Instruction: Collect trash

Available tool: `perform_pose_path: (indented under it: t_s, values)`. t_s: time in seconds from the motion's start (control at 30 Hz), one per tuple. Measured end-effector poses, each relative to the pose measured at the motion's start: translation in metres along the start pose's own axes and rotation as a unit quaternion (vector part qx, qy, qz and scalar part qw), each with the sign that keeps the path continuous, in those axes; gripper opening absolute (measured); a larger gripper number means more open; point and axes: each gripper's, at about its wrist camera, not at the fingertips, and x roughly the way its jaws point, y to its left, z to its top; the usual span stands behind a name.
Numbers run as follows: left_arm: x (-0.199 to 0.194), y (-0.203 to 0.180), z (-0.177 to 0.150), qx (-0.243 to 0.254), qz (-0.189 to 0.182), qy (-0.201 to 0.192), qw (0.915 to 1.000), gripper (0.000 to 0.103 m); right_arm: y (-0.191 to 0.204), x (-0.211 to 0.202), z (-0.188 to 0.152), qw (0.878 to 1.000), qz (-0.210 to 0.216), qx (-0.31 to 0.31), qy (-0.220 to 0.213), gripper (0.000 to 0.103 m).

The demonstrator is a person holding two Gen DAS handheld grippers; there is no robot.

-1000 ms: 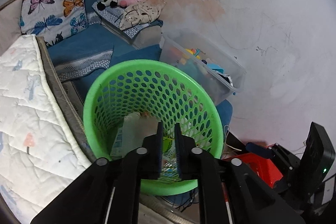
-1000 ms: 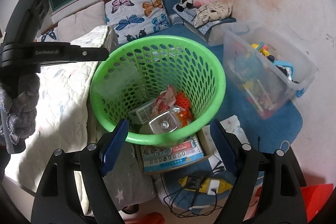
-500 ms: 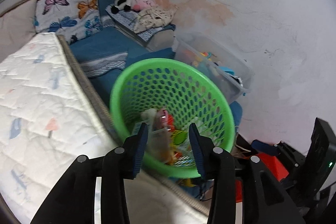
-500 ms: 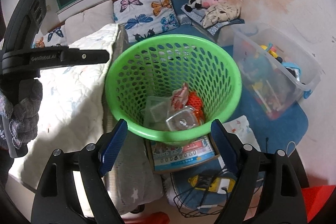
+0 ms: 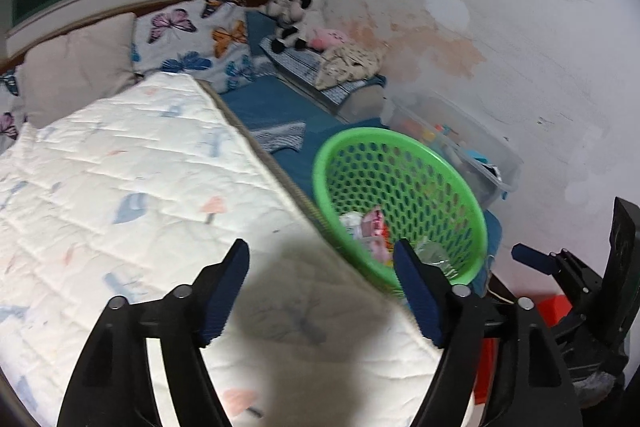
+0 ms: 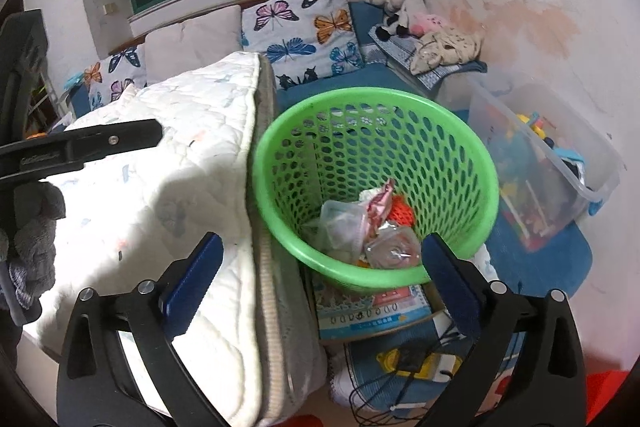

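Note:
A green perforated basket (image 6: 376,115) stands on the floor beside a white quilted mattress (image 6: 188,155). Inside lies trash (image 6: 372,227): clear plastic containers, a pink wrapper and an orange net. My right gripper (image 6: 322,255) hovers before the basket's near rim; its jaws are opening wide and nothing is between them. My left gripper (image 5: 320,267) hangs over the mattress (image 5: 132,195), left of the basket (image 5: 400,187). Its jaws are opening too, with nothing between the pads.
A clear toy bin (image 6: 540,167) stands against the wall to the right. Under the basket lies a booklet (image 6: 372,311), with cables and a yellow device (image 6: 416,363) on a blue mat. Butterfly pillows (image 6: 304,31) and plush toys (image 6: 400,3) sit behind. A grey gloved hand (image 6: 28,227) is at left.
The left gripper has gone from nearly shut to wide open and swung left from above the basket to over the mattress. A clear plastic piece has appeared in the basket. The right jaws widened.

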Motion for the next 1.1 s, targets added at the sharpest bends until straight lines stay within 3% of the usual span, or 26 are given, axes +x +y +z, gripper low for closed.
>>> perform_pose_path:
  t_s: [0.13, 0.4, 0.73, 1.1]
  values:
    - [-0.017, 0.011, -0.009, 0.003, 0.026, -0.013, 0.9996, 0.084, 0.013, 0.003, 0.002, 1.000, -0.002, -0.012, 0.001, 0.098]
    - [-0.044, 0.031, -0.021, -0.012, 0.066, -0.035, 0.9971, 0.089, 0.031, 0.004, 0.006, 1.000, 0.001, -0.021, -0.004, 0.099]
    - [-0.077, 0.047, -0.040, -0.025, 0.115, -0.057, 0.9914, 0.093, 0.060, 0.001, 0.011, 0.998, 0.004, -0.054, -0.012, 0.099]
    - [-0.108, 0.075, -0.061, -0.070, 0.160, -0.067, 0.9822, 0.094, 0.090, -0.001, 0.019, 0.996, 0.023, -0.078, -0.026, 0.099]
